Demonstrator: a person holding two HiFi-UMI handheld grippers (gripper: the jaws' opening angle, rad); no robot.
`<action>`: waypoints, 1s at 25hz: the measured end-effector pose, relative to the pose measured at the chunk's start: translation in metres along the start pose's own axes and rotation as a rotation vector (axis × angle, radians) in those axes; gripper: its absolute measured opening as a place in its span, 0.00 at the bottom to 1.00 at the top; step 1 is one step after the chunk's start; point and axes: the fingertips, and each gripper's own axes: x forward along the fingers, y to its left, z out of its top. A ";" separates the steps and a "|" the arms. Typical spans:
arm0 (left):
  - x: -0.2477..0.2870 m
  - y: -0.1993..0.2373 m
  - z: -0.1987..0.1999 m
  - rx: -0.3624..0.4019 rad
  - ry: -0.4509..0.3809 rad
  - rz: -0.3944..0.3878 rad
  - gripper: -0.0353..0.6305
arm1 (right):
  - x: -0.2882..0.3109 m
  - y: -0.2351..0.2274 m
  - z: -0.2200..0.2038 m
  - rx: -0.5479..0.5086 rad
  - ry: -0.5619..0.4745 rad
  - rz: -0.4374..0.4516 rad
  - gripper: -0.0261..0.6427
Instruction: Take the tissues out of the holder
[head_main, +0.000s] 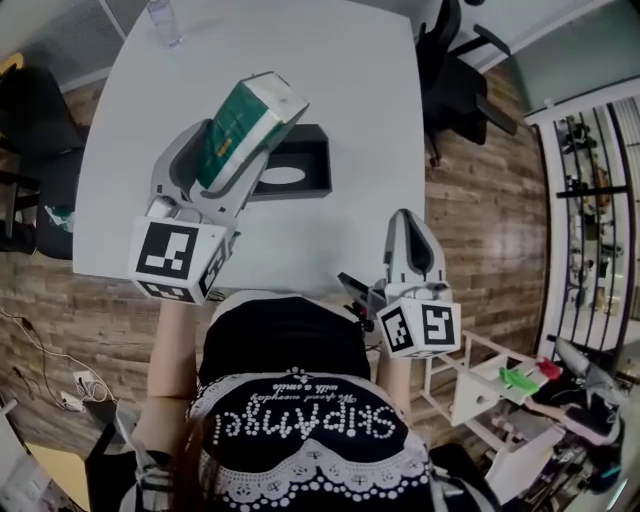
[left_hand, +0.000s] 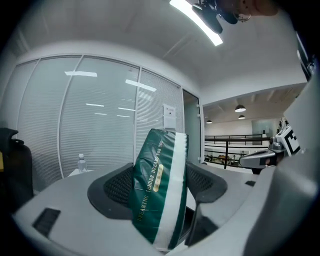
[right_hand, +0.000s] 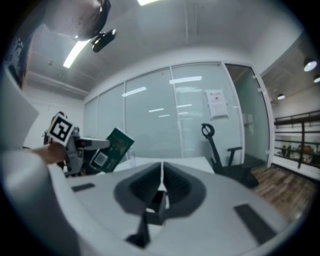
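Green-wrapped tissue pack (head_main: 243, 120) sits clamped in the left gripper (head_main: 240, 140), lifted clear of the black holder (head_main: 305, 165) on the white table (head_main: 350, 90) (head view); the right gripper (head_main: 412, 225) hangs by the table's near edge. Left gripper view: both jaws press the pack's sides. Right gripper view: jaws closed together, nothing between them.

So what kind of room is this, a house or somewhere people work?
Probably an office meeting room. There's a big white table, a black office chair beside it, and glass walls with blinds behind them.
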 end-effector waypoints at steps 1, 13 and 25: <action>-0.004 0.002 0.003 -0.015 -0.017 0.010 0.58 | -0.001 -0.001 0.005 -0.005 -0.010 -0.001 0.09; -0.062 0.021 0.016 -0.121 -0.126 0.151 0.58 | -0.011 0.000 0.031 -0.050 -0.067 -0.009 0.09; -0.100 0.021 0.003 -0.145 -0.148 0.218 0.58 | -0.019 0.001 0.037 -0.051 -0.077 -0.017 0.09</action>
